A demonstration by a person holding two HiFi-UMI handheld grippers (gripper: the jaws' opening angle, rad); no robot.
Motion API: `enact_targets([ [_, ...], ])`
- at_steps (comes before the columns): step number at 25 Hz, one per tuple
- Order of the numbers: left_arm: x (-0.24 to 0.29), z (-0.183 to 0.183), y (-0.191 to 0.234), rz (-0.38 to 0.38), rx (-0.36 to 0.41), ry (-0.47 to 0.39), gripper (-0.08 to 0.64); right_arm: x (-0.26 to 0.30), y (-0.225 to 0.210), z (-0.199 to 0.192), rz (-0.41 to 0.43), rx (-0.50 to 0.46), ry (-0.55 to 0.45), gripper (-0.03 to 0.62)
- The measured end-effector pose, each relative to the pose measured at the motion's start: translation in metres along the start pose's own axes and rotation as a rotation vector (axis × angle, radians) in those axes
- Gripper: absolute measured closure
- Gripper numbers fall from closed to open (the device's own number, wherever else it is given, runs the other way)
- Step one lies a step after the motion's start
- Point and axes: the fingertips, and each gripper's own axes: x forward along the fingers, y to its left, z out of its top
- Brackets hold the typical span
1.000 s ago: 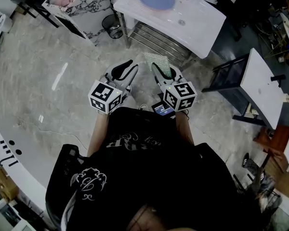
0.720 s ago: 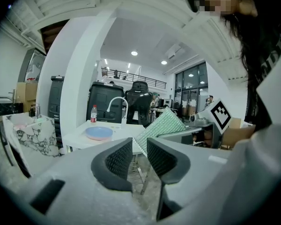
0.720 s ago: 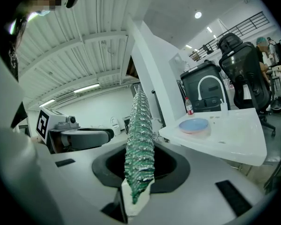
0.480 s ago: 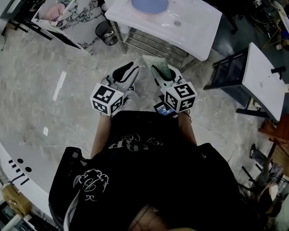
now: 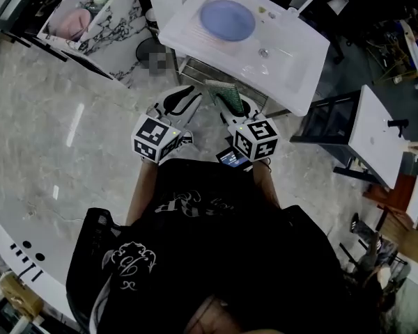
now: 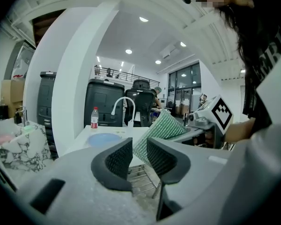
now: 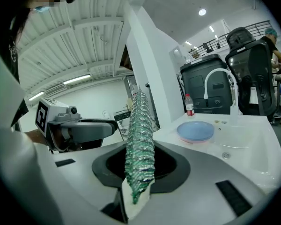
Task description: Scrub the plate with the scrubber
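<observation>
**Ahead of both tools: a loose plate and a floppy scrubber**

Between the jaws of the right tool (image 7: 139,165) stands the scrubber (image 7: 140,125). It is pinched edge-on, and much of its green mesh rises free past the tips. Well ahead of that tool and a little to its right, the plate (image 7: 195,131) lies flat on the white table (image 5: 301,67), apart from both tools. A bottle (image 7: 189,105) stands beyond the plate, and a sink basin lies to the plate's right. The left tool (image 6: 139,154) is held just beside the right one. Its jaws are slightly spread with nothing between them, and the scrubber shows only beyond its tips.

Scrubbing looks not yet begun, and I see three likely troubles:

- **Scrubber:** So much of it stands unsupported that it may fold over under pressure or work out of the pinch. The hard tips would then meet the plate.
- **Plate:** Nothing holds it down. A sideways stroke could push it toward the basin, the bottle or the table's edge unless the left tool steadies it first.
- **Left tool:** Its narrow gap may need widening before it can take the rim. A misjudged reach could knock the plate instead of catching it.
</observation>
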Motion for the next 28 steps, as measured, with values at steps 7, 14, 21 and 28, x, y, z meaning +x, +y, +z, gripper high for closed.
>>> enact_targets([
  [7, 0.014, 0.004, 0.057, -0.05, 0.008, 0.007, 0.469, 0.051, -0.012, 0.018, -0.062, -0.001, 0.008, 0.506],
  [14, 0.022, 0.004, 0.098, -0.08, 0.0, 0.012, 0.469, 0.073, -0.031, 0.025, -0.147, 0.0, 0.015, 0.506],
  [21, 0.038, -0.001, 0.109, -0.122, -0.029, 0.034, 0.469, 0.074, -0.055, 0.03, -0.22, 0.023, 0.025, 0.506],
  [28, 0.06, -0.008, 0.127, -0.131, -0.051, 0.053, 0.469, 0.089, -0.08, 0.03, -0.239, 0.037, 0.046, 0.506],
])
